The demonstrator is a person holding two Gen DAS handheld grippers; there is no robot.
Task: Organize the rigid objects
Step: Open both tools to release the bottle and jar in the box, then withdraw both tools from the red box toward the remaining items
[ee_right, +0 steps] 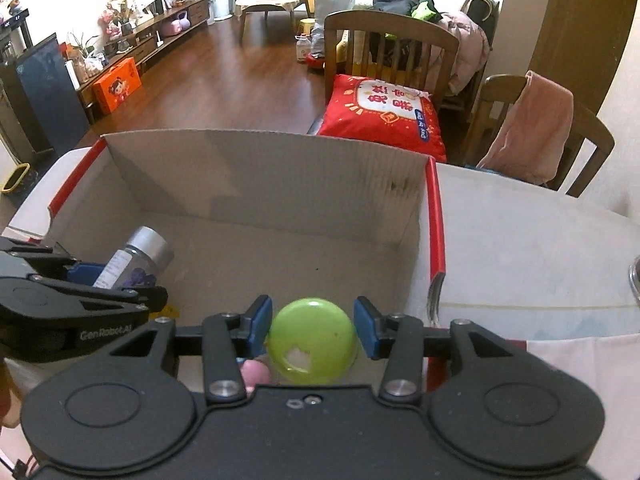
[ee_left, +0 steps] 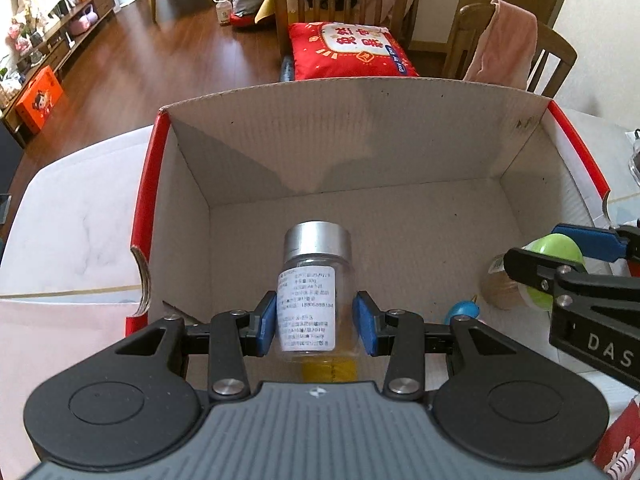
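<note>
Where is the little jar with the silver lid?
The jar sits between the left gripper fingers, over the near-left part of the cardboard box; the right-wrist view shows it at far left.

The right gripper point(ee_left: 560, 268), at 3 o'clock in the left wrist view, shows "DAS". The left gripper point(ee_right: 100, 280), at 9 o'clock in the right wrist view, reads "GenRobot.AI". The jar point(ee_left: 310, 296) label carries small print, mostly unreadable. The red cushion point(ee_left: 352, 50) bears Chinese characters and "Day by Day".

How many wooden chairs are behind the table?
2: one chair holds a red cushion behind the box; the other, to its right, has a pink cloth draped over it.
</note>
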